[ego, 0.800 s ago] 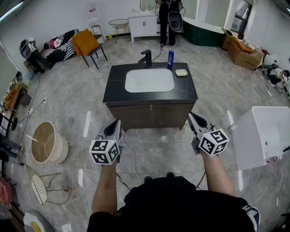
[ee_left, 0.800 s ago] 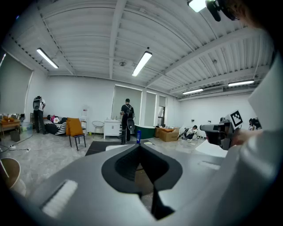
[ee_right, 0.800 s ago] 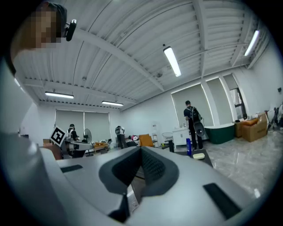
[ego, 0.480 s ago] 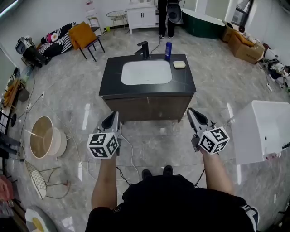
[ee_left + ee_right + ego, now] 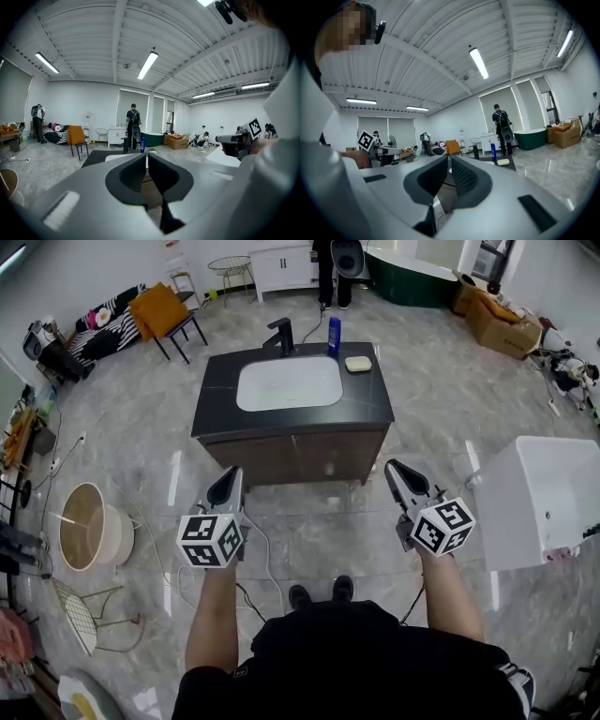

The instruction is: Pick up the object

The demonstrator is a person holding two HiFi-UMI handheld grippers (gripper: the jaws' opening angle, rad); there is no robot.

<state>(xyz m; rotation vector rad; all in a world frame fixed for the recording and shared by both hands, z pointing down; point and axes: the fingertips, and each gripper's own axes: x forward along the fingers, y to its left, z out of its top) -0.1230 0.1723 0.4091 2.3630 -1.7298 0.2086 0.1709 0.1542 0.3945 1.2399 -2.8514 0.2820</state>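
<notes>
Blue bottle (image 5: 334,334), standing up, and soap bar (image 5: 357,364) just beside it, at the back right of the black tabletop (image 5: 211,413), past the sink (image 5: 289,382). Well ahead of both claws, nearer the right claw (image 5: 394,468) than the left claw (image 5: 232,474). Both shut tight, holding nothing.

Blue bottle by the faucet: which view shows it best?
The head view: the blue bottle stands clear on the counter, right of the faucet. Both gripper views show it small and distant, from the side.
</notes>
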